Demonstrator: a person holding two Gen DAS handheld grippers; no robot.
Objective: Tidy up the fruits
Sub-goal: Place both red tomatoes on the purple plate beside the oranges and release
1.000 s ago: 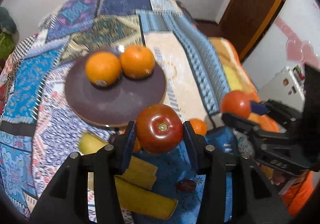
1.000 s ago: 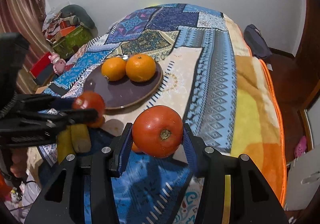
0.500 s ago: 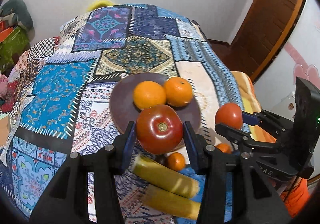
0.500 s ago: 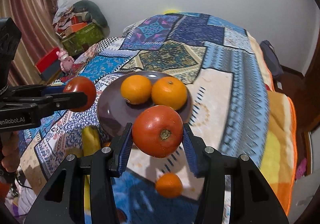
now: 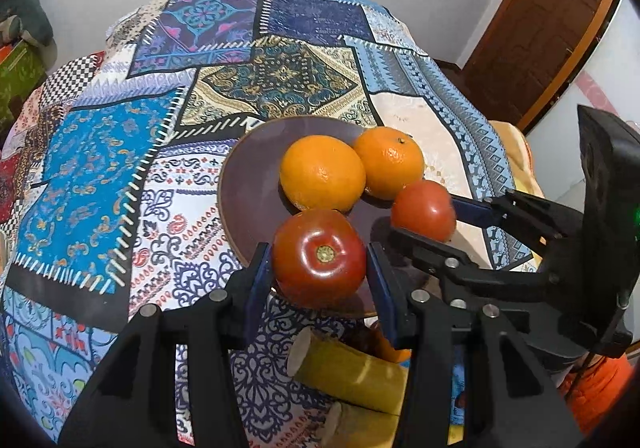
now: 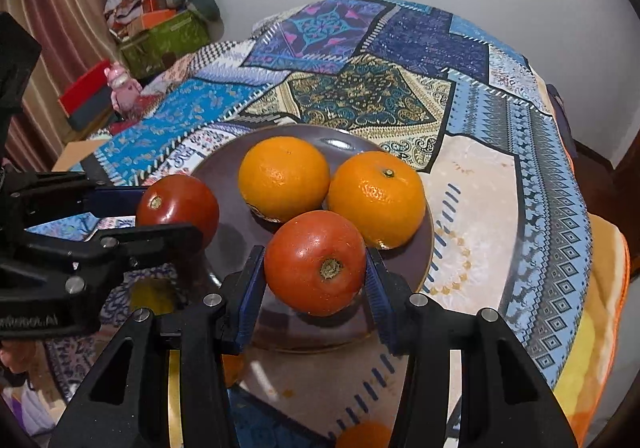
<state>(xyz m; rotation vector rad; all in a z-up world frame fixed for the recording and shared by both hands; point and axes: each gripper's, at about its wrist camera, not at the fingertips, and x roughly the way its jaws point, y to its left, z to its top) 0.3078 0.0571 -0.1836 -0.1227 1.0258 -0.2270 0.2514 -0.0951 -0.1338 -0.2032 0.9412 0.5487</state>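
Observation:
A dark purple plate on the patchwork cloth holds two oranges, also in the right wrist view. My left gripper is shut on a red tomato and holds it over the plate's near edge. My right gripper is shut on another red tomato, also over the plate beside the oranges. Each gripper shows in the other's view with its tomato.
Yellow bananas and a small orange lie on the cloth just in front of the plate. Another small orange lies near the front edge. Boxes and a pink toy stand beyond the table at left. A brown door is at right.
Both grippers have moved forward and down with their tomatoes, from in front of the plate to over it, closing in on the oranges and on each other.

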